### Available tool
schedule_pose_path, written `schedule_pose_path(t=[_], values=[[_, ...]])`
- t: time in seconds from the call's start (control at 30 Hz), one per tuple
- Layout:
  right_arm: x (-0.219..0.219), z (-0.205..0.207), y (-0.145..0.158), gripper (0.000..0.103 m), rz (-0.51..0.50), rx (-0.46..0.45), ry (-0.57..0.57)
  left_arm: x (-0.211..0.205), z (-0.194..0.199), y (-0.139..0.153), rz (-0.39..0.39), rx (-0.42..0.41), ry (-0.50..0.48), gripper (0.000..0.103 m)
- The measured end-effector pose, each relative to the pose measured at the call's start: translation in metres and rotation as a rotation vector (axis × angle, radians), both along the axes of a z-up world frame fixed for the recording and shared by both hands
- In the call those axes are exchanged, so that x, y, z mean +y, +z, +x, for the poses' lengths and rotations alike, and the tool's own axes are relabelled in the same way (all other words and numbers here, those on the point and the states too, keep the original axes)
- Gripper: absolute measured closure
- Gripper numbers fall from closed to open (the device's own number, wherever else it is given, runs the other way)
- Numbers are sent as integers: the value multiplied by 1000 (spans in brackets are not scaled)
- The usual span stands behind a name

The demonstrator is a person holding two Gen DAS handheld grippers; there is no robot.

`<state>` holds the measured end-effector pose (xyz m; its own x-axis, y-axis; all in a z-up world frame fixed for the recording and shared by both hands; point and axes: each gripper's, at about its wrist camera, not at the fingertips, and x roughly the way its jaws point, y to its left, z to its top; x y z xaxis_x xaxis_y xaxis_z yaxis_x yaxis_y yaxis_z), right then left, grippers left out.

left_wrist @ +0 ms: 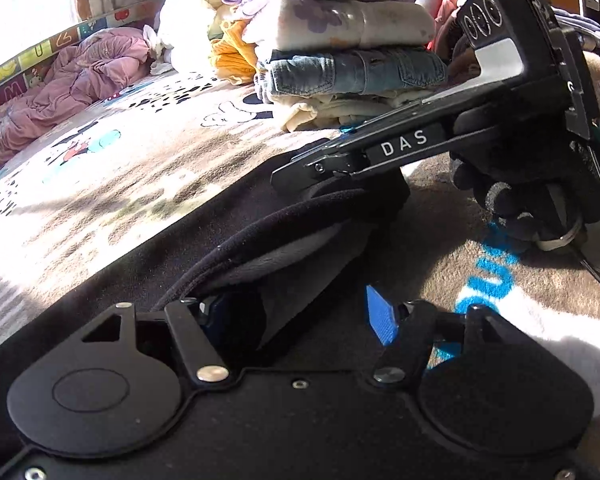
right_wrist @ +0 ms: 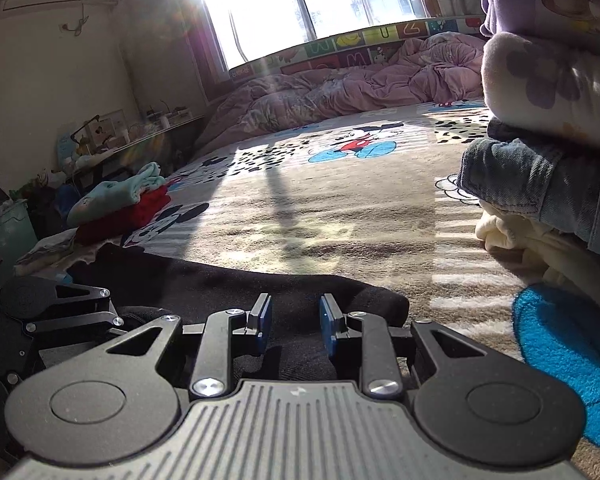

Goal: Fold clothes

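A black garment (left_wrist: 236, 216) with a grey lining lies on the cartoon-print blanket (left_wrist: 140, 168). In the left wrist view my left gripper (left_wrist: 298, 314) stands open: a fold of the garment lies between its blue pads (left_wrist: 382, 314), which do not press on it. My right gripper (left_wrist: 300, 172), held by a black-gloved hand (left_wrist: 512, 184), comes in from the right, its tip down on the garment. The right wrist view shows the right gripper (right_wrist: 294, 322) shut on bunched cloth of the black garment (right_wrist: 340, 300). The left gripper (right_wrist: 52, 308) shows at that view's left edge.
A tall stack of folded clothes (right_wrist: 552, 140), with jeans (left_wrist: 352, 72) in it, stands just right of the garment. A crumpled pink duvet (right_wrist: 360, 84) lies by the window. Red and teal folded clothes (right_wrist: 128, 204) sit at the bed's left edge, beside a cluttered desk (right_wrist: 140, 132).
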<state>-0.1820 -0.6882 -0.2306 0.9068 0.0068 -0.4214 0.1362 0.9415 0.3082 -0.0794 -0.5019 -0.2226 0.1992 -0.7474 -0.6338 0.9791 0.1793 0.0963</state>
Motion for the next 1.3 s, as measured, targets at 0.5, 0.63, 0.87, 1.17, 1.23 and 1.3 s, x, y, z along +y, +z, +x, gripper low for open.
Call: schedule_pose_path(t=[0.5, 0.63, 0.87, 1.17, 1.23, 1.3], values=[[-4, 2, -2, 76, 18, 4, -15, -9, -25, -3, -8, -113, -118, 32], [-4, 2, -3, 76, 23, 5, -19, -18, -32, -6, 40, -86, -171, 29], [-8, 1, -3, 76, 49, -2, -21, -20, -25, -5, -11, -140, -91, 28], [-13, -3, -5, 75, 75, -15, -21, -21, -35, -8, 38, -124, -215, 32], [-14, -4, -6, 76, 80, -18, -27, -17, -39, -8, 47, -151, -248, 34], [-14, -3, -6, 76, 74, -16, -35, -13, -41, -9, 56, -161, -270, 35]])
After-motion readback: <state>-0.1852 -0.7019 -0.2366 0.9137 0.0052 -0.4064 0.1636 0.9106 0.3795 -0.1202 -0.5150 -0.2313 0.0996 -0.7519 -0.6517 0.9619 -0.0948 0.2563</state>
